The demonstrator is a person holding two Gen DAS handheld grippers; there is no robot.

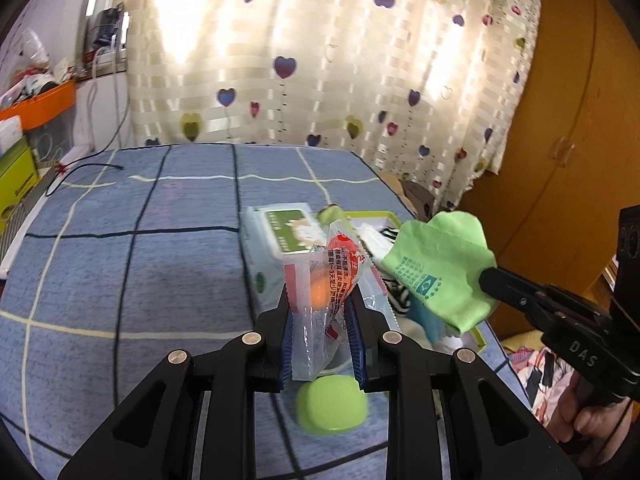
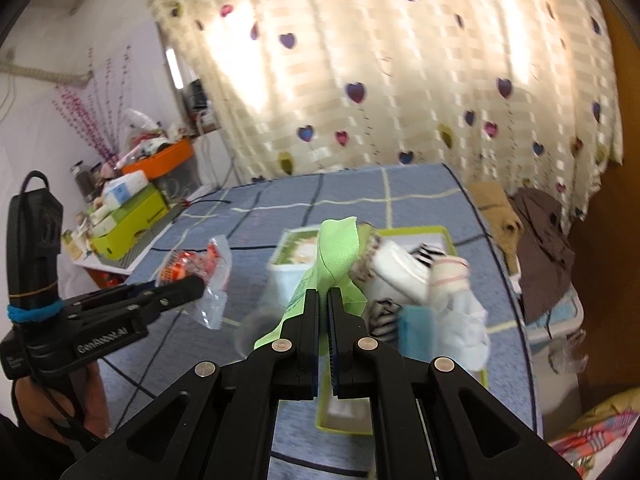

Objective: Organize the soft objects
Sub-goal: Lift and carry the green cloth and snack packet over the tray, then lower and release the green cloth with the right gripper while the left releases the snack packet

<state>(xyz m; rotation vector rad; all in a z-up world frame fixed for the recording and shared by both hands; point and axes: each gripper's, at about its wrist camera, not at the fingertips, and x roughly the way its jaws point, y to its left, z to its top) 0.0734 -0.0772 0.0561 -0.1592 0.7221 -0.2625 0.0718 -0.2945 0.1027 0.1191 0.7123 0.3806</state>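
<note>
My left gripper [image 1: 320, 300] is shut on a clear plastic packet with red print [image 1: 328, 280] and holds it above the blue checked bed cover [image 1: 120, 260]; the packet also shows in the right wrist view [image 2: 200, 268]. My right gripper [image 2: 324, 296] is shut on a light green cloth [image 2: 336, 248], lifted above a green-rimmed tray [image 2: 440, 232] filled with socks and white cloths. The cloth shows in the left wrist view [image 1: 440, 268]. A green soft ball [image 1: 332, 404] lies on the cover under my left gripper. A wet-wipe pack [image 1: 280, 232] lies beside the tray.
Heart-pattern curtain [image 1: 320, 60] hangs behind the bed. A cluttered shelf with an orange bin [image 2: 160, 160] and a green box [image 2: 132, 216] stands at the left. A wooden wardrobe [image 1: 580, 120] is at the right. Clothes [image 2: 540, 232] are piled beside the bed.
</note>
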